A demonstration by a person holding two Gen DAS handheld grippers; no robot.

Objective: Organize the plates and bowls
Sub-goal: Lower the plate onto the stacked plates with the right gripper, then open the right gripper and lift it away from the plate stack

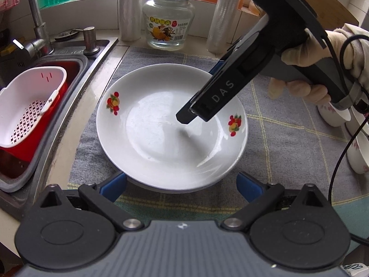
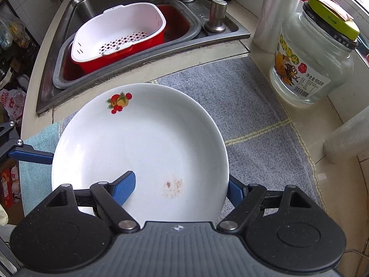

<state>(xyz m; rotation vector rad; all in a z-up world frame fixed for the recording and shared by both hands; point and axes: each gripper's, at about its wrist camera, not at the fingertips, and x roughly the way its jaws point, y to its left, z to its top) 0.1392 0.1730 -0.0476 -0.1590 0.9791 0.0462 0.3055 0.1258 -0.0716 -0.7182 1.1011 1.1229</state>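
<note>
A white plate (image 1: 161, 138) with fruit prints lies on a grey cloth (image 1: 288, 143). In the right wrist view the plate (image 2: 138, 138) shows a small brown stain. My right gripper (image 2: 180, 190) comes in steeply from above and straddles the plate's rim. One blue finger (image 2: 124, 189) rests inside the plate and the other is outside the rim, with a wide gap between them. My left gripper (image 1: 182, 184) is open, its blue fingers (image 1: 115, 184) on either side of the plate's near edge. Two white bowls with pink flowers (image 1: 332, 115) stand at the right, partly hidden by a gloved hand.
To the left is a steel sink (image 2: 69, 23) that holds a red basin with a white colander (image 2: 120, 34). A glass jar (image 2: 309, 57) and rolls of plastic film (image 2: 276, 11) stand along the back wall. A black cable (image 1: 341, 161) hangs by the bowls.
</note>
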